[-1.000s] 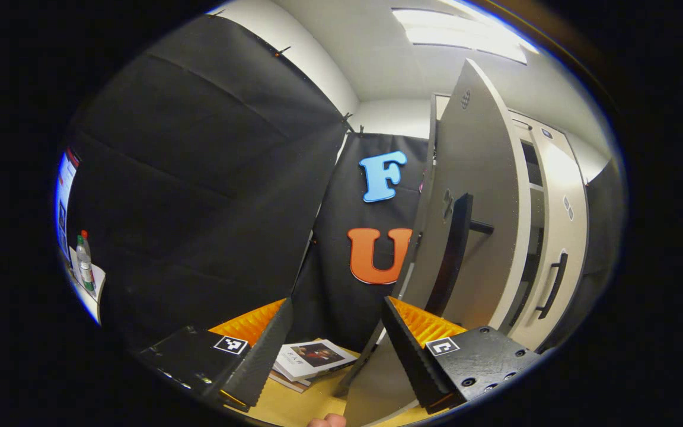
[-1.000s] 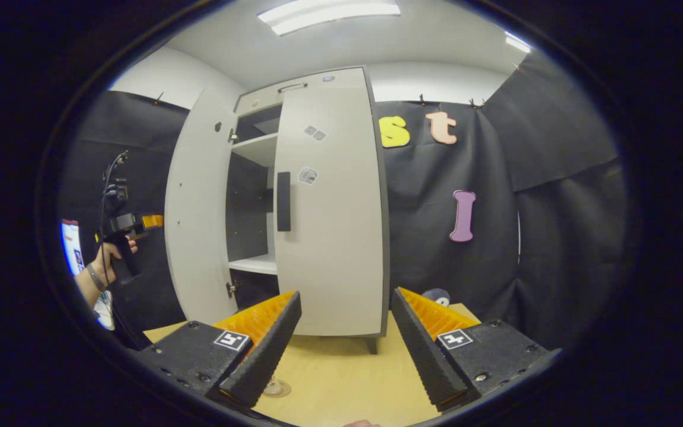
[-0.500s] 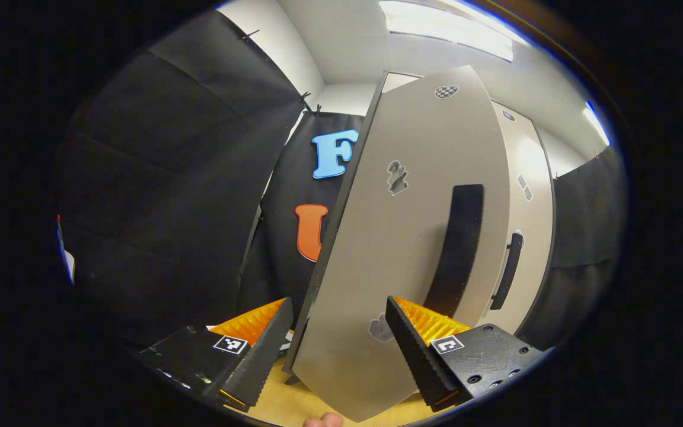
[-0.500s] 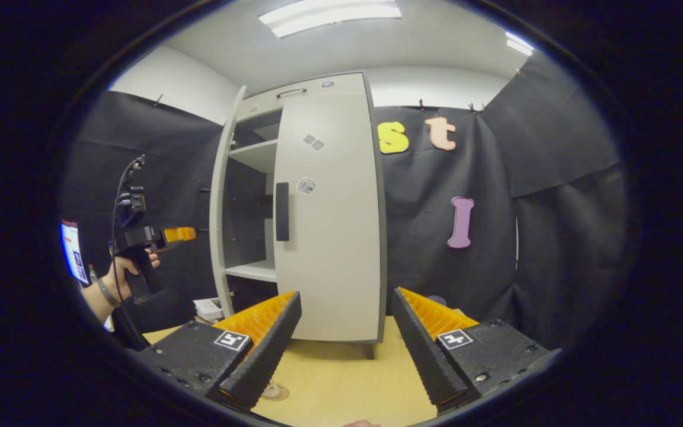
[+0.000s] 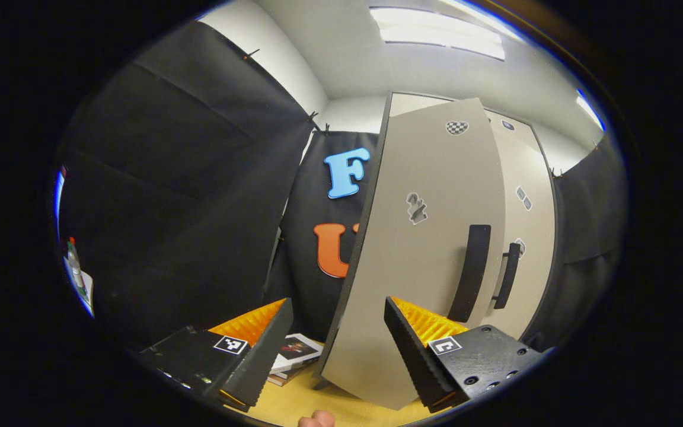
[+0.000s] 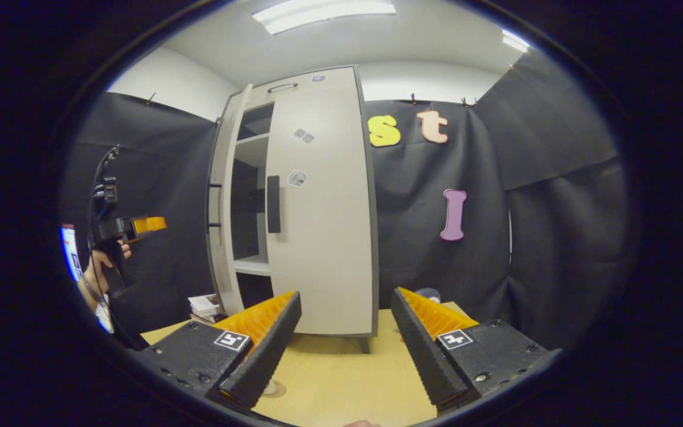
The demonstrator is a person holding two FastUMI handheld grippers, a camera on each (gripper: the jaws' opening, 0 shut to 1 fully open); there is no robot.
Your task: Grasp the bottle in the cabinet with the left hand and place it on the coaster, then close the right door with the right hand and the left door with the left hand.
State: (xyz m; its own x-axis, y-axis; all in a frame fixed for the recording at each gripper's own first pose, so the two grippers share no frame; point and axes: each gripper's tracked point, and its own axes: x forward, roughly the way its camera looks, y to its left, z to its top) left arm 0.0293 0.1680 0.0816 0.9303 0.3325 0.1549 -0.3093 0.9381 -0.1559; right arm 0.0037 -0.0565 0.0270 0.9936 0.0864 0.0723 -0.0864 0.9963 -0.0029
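Left gripper [image 5: 337, 344] wide open, holding nothing, nose right up by the left door [image 5: 418, 261], which hangs part-shut w/ a dark gap to the cabinet [image 6: 318, 77] body showing in the right gripper view. Whether a finger actually touches the panel, can't tell. Right gripper [image 6: 344, 341] also spread wide, empty, parked well back from the cabinet over the table [image 6: 341, 379]. Right door [image 6: 324, 207] looks flush, so that step reads as done; what's left is the left door. Bottle: a small clear one w/ a red cap sits far off to the left of the cabinet in the left gripper view [image 5: 73, 261], too small to say if it's the task's bottle or if there's a coaster under it; a round disc on the table in front of the cabinet, by the right gripper's finger, could be the coaster [image 6: 271, 388] — not sure. Door itself: stiff flat board, light on its hinges by the look, smooth face so pads could skid. Best bet imo is a flat push on the outer face near the free edge, beside the long dark handle [image 5: 471, 273], not up by the hinge — more leverage, less force. Go easy near the end, a slammed door could bounce back. Books [image 5: 294, 353] lie low on the table just left of the cabinet, clear of the swing as far as I can judge.
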